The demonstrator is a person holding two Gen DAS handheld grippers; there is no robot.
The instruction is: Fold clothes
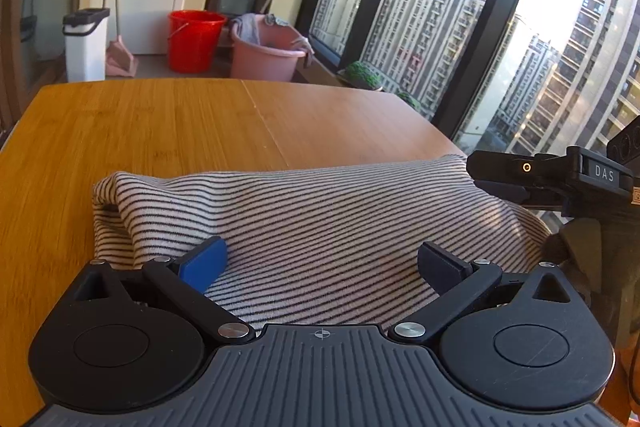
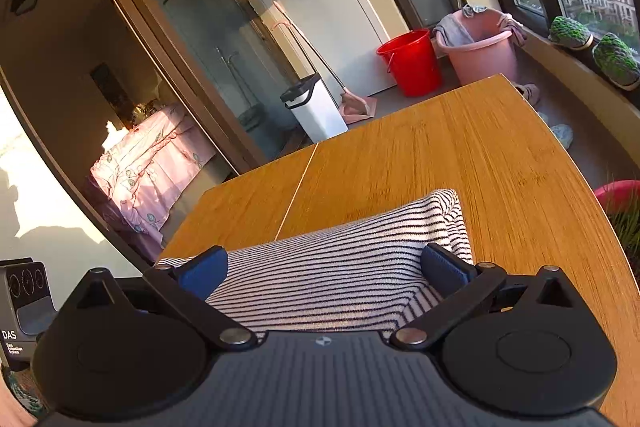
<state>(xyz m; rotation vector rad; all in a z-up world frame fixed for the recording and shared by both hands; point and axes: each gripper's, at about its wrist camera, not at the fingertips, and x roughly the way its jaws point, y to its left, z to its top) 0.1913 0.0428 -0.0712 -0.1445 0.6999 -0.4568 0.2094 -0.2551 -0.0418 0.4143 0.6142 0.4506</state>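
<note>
A white garment with thin dark stripes (image 1: 320, 219) lies folded on the wooden table (image 1: 160, 131). My left gripper (image 1: 322, 263) hovers over its near part, jaws wide open, nothing pinched between the blue pads. In the right wrist view the same striped garment (image 2: 340, 267) lies under my right gripper (image 2: 324, 269), which is also wide open and holds nothing. The right gripper's black body (image 1: 560, 179) shows at the right edge of the left wrist view, beside the garment's right end.
Bare wooden table (image 2: 460, 147) stretches beyond the garment to a far edge. On the floor past it stand a red bucket (image 1: 194, 41), a pink tub with cloths (image 1: 268, 51) and a white bin (image 1: 86, 45). Large windows run along the right side.
</note>
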